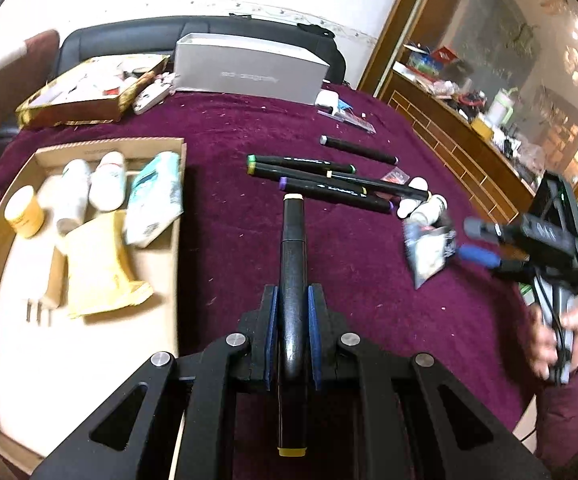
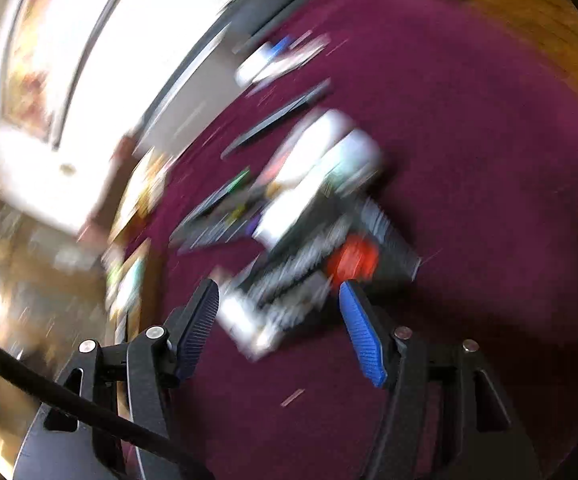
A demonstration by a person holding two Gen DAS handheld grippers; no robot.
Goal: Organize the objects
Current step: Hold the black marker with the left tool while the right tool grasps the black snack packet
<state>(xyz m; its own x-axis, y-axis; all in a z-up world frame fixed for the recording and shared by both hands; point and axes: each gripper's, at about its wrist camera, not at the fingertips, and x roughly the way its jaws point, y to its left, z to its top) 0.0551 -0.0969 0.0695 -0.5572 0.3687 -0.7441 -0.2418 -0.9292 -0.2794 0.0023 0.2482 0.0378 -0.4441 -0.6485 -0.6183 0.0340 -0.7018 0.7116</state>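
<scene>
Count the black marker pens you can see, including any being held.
5: one marker in the left gripper, three bunched mid-cloth, one apart behind them. Others may hide underneath.

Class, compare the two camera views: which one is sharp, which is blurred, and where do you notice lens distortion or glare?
Left wrist view: mostly sharp, the marker clamped in the left gripper is crisp; the fisheye lens bends the cardboard tray and the frame corners go dark; only the right gripper smears. Right wrist view: streaked with motion blur, the packet between the open pads is unreadable, and the window glares white.
</scene>
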